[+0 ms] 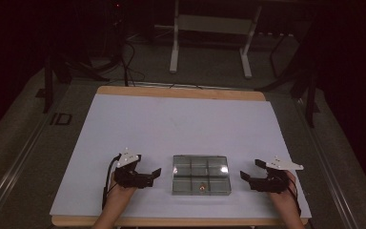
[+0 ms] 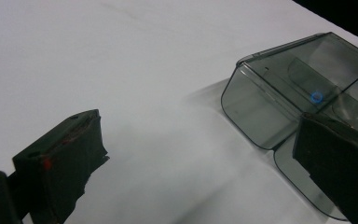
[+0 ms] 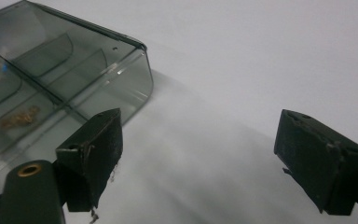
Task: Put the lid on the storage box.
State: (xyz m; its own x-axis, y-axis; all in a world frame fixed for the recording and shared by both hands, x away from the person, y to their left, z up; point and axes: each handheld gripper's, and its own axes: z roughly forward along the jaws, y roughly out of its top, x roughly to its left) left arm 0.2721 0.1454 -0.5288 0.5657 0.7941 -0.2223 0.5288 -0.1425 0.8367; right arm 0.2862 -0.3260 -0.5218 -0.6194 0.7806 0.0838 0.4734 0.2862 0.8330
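Observation:
A smoky clear plastic box [image 1: 200, 174] with several compartments lies near the table's front edge, midway between my grippers. A small golden item [image 1: 201, 187] rests in its front middle compartment and appears as a brownish cluster [image 3: 21, 116] in the right gripper view. The left gripper view shows a tiny blue ring [image 2: 316, 97] inside the box [image 2: 279, 93]. My left gripper [image 1: 153, 177] is left of the box, open and empty [image 2: 196, 172]. My right gripper [image 1: 249, 169] is right of the box [image 3: 74, 70], open with nothing held [image 3: 205, 158].
The box sits on a white sheet [image 1: 181, 124] covering a wooden table [image 1: 181, 91]. Bare sheet stretches behind the box and beside both hands. Beyond the table, a white metal stand [image 1: 209, 38] and cables [image 1: 128, 62] are on the dark floor.

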